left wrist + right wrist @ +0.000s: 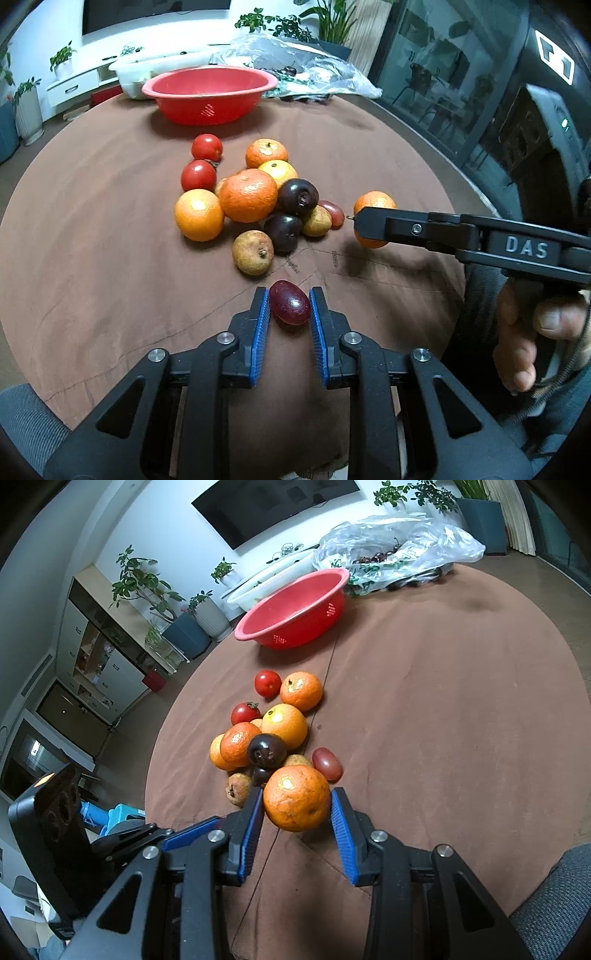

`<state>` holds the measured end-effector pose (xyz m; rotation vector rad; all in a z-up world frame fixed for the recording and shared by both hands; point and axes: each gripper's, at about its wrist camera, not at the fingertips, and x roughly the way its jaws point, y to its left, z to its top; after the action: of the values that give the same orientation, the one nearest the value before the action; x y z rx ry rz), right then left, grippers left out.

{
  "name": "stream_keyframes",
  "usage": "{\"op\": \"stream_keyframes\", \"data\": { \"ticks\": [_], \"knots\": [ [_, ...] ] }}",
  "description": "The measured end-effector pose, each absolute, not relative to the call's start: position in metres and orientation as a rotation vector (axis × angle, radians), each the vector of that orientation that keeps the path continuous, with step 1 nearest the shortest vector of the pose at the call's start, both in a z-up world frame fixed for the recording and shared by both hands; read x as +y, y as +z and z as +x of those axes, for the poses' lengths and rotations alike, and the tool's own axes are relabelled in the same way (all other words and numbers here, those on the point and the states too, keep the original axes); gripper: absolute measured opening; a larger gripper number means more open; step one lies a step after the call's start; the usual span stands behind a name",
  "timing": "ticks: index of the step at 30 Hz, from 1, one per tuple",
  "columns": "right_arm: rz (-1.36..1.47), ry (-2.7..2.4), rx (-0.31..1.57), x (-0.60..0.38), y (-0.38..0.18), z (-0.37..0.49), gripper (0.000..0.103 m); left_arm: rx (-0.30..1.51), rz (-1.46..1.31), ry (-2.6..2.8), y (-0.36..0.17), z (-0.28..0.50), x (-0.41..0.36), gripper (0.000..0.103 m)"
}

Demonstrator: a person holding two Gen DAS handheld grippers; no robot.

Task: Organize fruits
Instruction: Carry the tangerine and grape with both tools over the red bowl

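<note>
Dark red oval grape tomato (290,303) pinched between blue pads, off pile, near edge of brown cloth. Large orange (296,798) clamped between other pair of pads, just in front of pile. Rest in loose heap (255,192) mid-cloth: oranges, two red tomatoes (202,162) at far left, two dark purple plums (291,212), brownish pears (253,253) at near side, second grape tomato (327,763) at right edge. Red basin (209,94) upright beyond heap, inside looks bare.

White wall (155,528) with dark screen (273,506); potted plants (144,587); cabinet (96,653)
</note>
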<state>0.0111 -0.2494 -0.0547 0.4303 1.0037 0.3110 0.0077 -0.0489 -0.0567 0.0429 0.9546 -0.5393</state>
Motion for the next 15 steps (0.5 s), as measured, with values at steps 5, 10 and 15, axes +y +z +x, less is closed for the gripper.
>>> {"op": "stream_keyframes", "data": {
  "ticks": [5, 10, 15],
  "knots": [
    [0.435, 0.294, 0.996, -0.259, -0.051, 0.018, 0.04, 0.907, -0.017, -0.526, -0.034, 0.02, -0.024, 0.02],
    [0.425, 0.262, 0.97, -0.279, -0.034, 0.036, 0.04, 0.843, -0.03, -0.513, -0.002, 0.055, -0.003, 0.02],
    [0.382, 0.24, 0.89, -0.293, 0.005, 0.075, 0.04, 0.755, 0.009, -0.506, 0.037, 0.11, -0.003, 0.02]
  ]
}}
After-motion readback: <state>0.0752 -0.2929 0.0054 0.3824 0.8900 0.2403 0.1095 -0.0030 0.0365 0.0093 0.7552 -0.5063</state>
